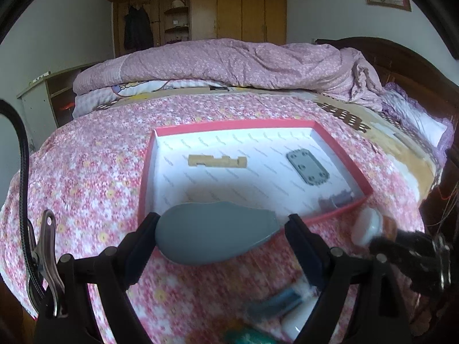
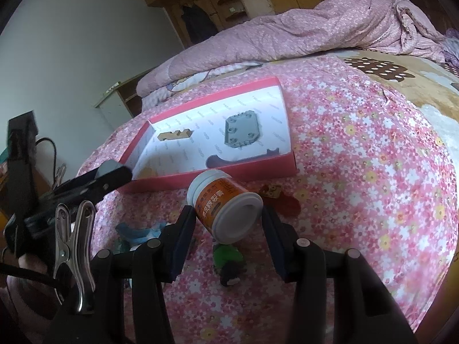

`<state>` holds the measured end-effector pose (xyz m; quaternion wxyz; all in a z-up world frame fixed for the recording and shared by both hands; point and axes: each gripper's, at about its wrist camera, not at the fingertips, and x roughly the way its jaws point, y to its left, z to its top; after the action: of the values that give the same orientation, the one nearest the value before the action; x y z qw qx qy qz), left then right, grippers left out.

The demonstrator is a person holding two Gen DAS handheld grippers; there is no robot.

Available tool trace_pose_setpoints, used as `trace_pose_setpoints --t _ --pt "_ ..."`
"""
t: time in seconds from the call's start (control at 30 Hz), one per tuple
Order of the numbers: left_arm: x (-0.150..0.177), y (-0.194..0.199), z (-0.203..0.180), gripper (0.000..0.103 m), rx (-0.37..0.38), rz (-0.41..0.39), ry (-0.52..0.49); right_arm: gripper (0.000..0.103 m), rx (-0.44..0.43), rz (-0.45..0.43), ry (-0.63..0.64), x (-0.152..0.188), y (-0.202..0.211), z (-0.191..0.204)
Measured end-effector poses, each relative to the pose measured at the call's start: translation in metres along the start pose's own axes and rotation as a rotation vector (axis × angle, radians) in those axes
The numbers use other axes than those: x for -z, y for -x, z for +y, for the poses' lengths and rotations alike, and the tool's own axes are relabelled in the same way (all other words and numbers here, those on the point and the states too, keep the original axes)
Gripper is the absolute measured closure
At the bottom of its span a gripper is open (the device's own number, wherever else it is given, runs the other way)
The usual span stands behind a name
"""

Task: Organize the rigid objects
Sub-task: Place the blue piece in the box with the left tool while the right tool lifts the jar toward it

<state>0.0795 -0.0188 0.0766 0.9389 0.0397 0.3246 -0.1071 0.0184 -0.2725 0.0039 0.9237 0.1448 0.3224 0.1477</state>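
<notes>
Already three parts sit in our red box (image 1: 341, 140); left gripper (image 1: 222, 230) clamps a grey piece (image 1: 212, 232), right gripper (image 2: 228, 218) clamps a jar (image 2: 226, 209), loose bits remain.

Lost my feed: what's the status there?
Left tongs clamp grey scoop. Right tongs grip orange jar. Red box ahead, path open.
</notes>
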Motion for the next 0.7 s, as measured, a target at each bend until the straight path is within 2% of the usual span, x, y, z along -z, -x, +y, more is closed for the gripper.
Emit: trace_pose_setpoints --t 0.33,0.53,0.7 --pt "-0.016 -0.040 0.013 0.012 -0.009 0.053 0.030 0.054 -0.007 -0.006 -0.010 -0.001 0.002 -0.002" --pt "-0.010 -0.057 0.013 0.012 -0.005 0.099 0.025 0.054 -0.007 -0.002 -0.020 -0.001 0.001 -0.004" --pt "-0.009 -0.057 0.009 0.012 -0.035 0.083 -0.004 0.054 -0.014 0.001 -0.026 -0.001 0.000 -0.005"
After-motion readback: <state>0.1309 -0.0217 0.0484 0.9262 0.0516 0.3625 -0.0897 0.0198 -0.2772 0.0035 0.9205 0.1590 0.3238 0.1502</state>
